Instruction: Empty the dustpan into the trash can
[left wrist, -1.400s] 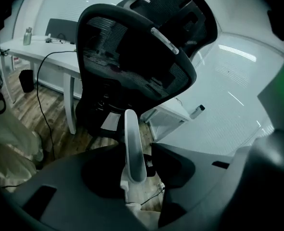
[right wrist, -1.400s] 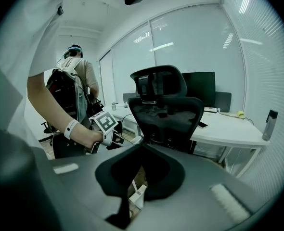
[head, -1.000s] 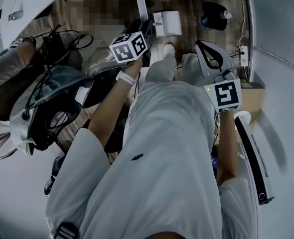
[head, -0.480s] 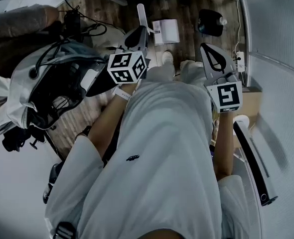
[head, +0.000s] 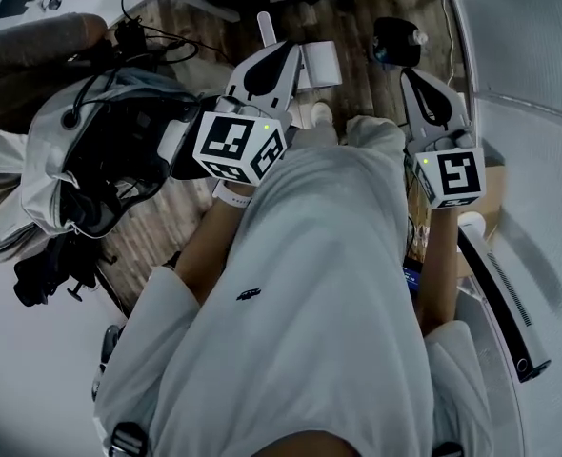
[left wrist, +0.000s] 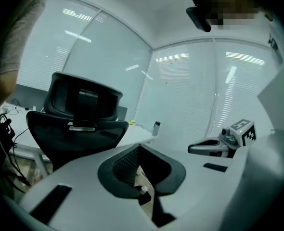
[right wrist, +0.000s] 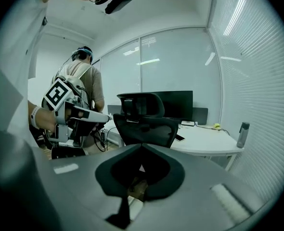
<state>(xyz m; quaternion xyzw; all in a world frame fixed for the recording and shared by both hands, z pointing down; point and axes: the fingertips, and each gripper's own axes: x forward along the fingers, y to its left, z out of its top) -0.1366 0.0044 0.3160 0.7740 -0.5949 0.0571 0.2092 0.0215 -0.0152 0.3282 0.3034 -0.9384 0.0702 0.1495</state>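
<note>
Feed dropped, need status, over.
Left gripper shut, empty. Right gripper shut, empty. Dustpan, trash can not made out. Office chair ahead.

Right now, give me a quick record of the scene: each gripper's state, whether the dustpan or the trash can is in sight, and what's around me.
left gripper: jaws together, nothing between them
right gripper: jaws together, nothing between them
dustpan: not clearly in any view
trash can: not clearly in any view
floor ahead: white box-like thing, cannot tell what it is
beyond: black office chair, white desk with a bottle
others: another person on the left side
task status: not begun
</note>
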